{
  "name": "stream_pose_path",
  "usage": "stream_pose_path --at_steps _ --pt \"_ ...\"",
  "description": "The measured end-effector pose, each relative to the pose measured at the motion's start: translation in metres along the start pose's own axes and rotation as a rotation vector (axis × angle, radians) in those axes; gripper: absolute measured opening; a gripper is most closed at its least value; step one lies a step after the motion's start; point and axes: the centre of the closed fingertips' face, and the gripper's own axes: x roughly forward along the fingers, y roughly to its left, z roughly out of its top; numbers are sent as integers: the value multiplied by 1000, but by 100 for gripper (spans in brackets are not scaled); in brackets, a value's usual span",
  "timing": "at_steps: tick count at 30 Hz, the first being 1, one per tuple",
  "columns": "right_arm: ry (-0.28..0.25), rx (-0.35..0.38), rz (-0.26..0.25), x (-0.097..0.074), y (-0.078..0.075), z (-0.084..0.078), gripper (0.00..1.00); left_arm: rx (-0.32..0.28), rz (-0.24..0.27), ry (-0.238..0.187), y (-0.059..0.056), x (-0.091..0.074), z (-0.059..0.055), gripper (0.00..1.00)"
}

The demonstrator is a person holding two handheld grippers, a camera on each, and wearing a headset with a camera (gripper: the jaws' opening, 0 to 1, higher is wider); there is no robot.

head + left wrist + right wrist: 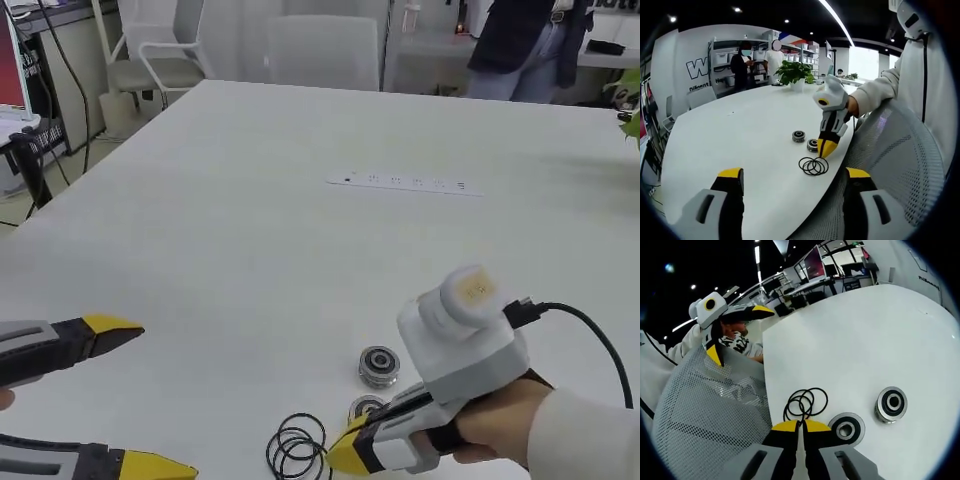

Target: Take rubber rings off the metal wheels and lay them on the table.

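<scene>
The right gripper (797,427) is held with its jaws pressed together, and nothing is seen between them. Its yellow tips are set right at the edge of the loose pile of rubber rings (805,402) lying on the table (855,335); whether they touch cannot be told. One metal wheel (846,428) is found just beside the rings, and a second wheel (891,403) lies beyond it. The left gripper (794,174) is held well apart from the rings, its jaws spread wide around nothing.
</scene>
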Motion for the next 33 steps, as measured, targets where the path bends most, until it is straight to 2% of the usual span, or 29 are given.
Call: stream_pose_path --at_steps 10,23,33 --pt "-23 0 -16 -5 -4 6 3 3 -2 7 0 0 -1 79" --pt "-105 -5 -45 -22 -8 26 8 12 -16 19 -2 1 -2 80" --pt "-137 -105 -71 -34 -1 43 15 9 -31 22 -4 3 -4 80"
